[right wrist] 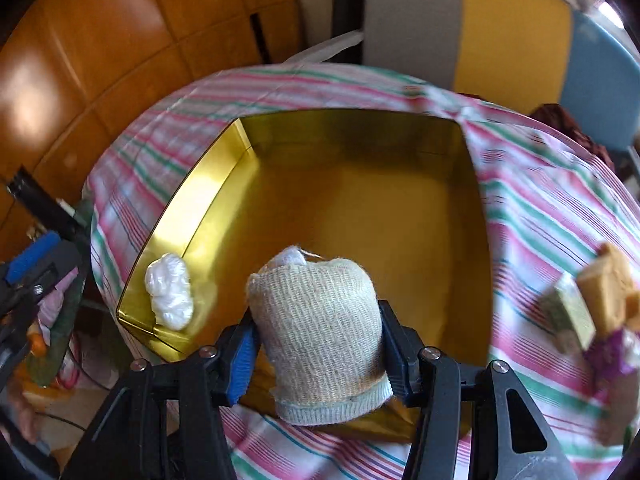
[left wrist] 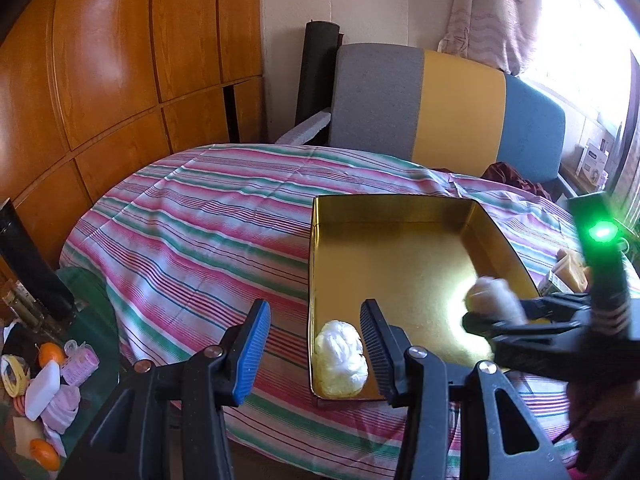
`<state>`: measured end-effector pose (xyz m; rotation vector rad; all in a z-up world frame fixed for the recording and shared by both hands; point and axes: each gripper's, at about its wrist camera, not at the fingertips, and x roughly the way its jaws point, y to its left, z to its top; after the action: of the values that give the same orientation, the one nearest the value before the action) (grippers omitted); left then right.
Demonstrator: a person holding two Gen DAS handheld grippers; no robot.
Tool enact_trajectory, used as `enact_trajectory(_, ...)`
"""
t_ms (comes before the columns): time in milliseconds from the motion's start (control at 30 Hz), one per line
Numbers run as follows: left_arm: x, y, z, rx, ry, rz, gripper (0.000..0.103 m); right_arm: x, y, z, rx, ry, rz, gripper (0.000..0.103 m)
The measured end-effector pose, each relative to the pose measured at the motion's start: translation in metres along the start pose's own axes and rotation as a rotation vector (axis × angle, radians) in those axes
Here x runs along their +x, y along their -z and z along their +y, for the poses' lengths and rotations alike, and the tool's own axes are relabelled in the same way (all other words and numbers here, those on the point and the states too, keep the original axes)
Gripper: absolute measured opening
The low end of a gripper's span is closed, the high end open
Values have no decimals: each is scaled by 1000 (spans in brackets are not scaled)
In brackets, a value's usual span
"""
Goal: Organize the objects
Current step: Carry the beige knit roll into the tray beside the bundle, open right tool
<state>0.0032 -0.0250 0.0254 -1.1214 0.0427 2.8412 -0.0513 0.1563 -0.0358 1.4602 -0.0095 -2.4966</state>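
Low in the frame's centre, the right gripper (right wrist: 318, 344) pinches a rolled knit sock (right wrist: 320, 332) above the gold tin (right wrist: 192, 216). The left gripper (left wrist: 314, 344) hangs spread and empty at the tin's near-left corner, beside 1 white bundle (left wrist: 340, 360).

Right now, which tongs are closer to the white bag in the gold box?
Left. The left tongs hang open right next to the white bag, one finger almost over it. The right tongs grip a knitted sock further along the gold box.
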Motion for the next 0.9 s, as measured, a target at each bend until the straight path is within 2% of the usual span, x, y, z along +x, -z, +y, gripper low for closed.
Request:
enact_trajectory(367,1,-1,9,-6,-31,-20,47,46,3,53,-97,-85,80,59)
enact_trajectory(467,1,-1,9,-7,-32,-19,47,46,6,56,-104,-114,77,61)
enact_trajectory(600,1,-1,10,-6,-32,-21,47,37,7,54,-105,-138,53,77)
enact_trajectory(900,0,0,4,7,-29,-23,47,13,8,44,-81,-100,-13,79)
